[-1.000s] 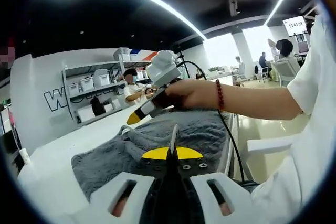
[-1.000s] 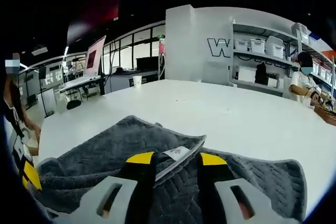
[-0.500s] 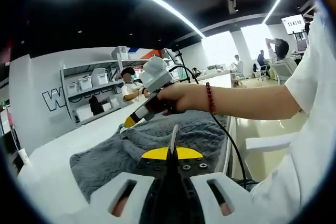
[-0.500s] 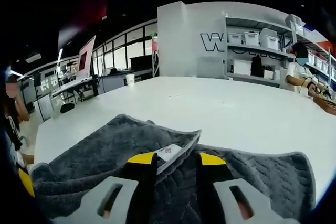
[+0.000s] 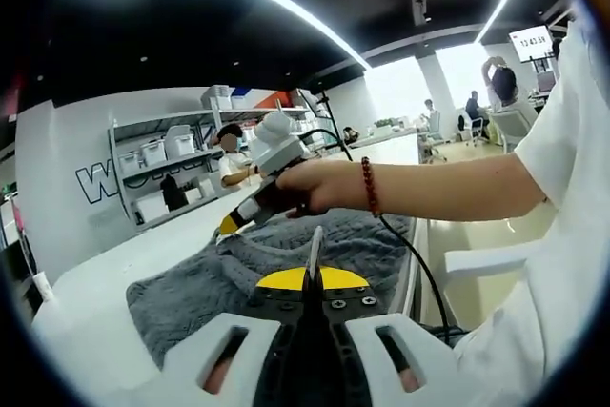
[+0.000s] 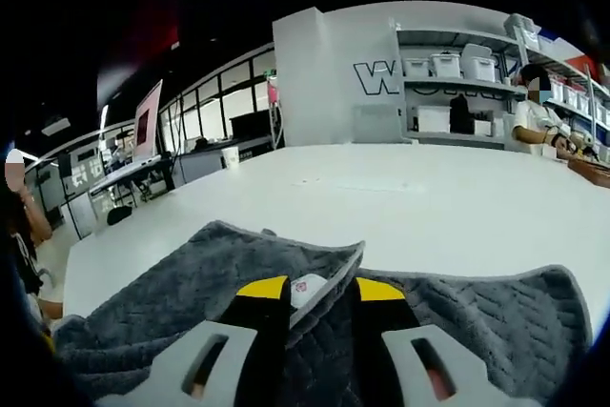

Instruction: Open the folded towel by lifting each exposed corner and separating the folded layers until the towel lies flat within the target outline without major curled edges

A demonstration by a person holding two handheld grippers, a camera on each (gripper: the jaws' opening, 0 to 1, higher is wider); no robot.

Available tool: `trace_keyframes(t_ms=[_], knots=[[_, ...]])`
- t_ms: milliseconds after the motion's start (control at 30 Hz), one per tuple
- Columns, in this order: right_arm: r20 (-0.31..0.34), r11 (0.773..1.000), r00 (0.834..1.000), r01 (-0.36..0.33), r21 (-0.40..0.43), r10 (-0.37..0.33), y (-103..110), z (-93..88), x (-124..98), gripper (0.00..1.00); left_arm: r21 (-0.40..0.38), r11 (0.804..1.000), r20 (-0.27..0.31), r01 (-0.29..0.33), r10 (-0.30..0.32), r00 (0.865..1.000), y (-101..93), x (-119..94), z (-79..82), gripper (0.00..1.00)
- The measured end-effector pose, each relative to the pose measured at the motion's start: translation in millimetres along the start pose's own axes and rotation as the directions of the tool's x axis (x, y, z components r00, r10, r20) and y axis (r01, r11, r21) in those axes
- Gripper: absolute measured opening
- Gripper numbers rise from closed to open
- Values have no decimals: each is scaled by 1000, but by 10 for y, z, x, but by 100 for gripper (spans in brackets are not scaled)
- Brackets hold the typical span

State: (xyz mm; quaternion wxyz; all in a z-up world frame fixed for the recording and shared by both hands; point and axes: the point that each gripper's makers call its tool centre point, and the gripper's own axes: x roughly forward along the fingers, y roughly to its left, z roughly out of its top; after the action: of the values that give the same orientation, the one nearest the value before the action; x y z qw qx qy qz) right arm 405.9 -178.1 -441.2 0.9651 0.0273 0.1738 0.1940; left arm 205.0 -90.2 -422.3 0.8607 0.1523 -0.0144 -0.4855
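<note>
1. Grey towel (image 6: 172, 302) lies rumpled on the white table (image 6: 400, 207), its labelled corner pinched in the right gripper (image 6: 319, 290).
2. Since a second ago, that corner has risen slightly, layers parting.
3. Left gripper (image 5: 314, 269), jaws closed on a thin towel edge, sees the person's hand (image 5: 319, 185) at 12 o'clock.

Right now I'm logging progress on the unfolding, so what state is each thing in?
towel: grey, still layered and rumpled, one corner raised off the lower layer.
towel label: white, at the raised edge between the right jaws.
right gripper: shut on the towel edge.
left gripper: jaws together, a thin towel edge pinched between them.
table: white, towel lying on it.
</note>
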Motion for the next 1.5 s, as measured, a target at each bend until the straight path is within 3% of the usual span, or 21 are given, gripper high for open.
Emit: trace_keyframes(t_ms=[300, 833, 1267, 1500], knots=[[0, 999, 1000, 10, 32, -10, -9, -94, 41, 20, -2, 1000, 1, 1, -1, 1000, -1, -6, -11, 2], [4, 995, 1000, 27, 95, -28, -166, -20, 219, 18, -9, 1000, 3, 5, -5, 1000, -41, -19, -24, 2], [-11, 984, 999, 38, 175, -37, -294, -64, 371, 17, -12, 1000, 7, 3, -3, 1000, -65, -30, -14, 2], [-18, 973, 999, 43, 227, -40, -379, -67, 432, 15, -75, 997, 36, -4, 7, 999, -32, -45, 15, 2]])
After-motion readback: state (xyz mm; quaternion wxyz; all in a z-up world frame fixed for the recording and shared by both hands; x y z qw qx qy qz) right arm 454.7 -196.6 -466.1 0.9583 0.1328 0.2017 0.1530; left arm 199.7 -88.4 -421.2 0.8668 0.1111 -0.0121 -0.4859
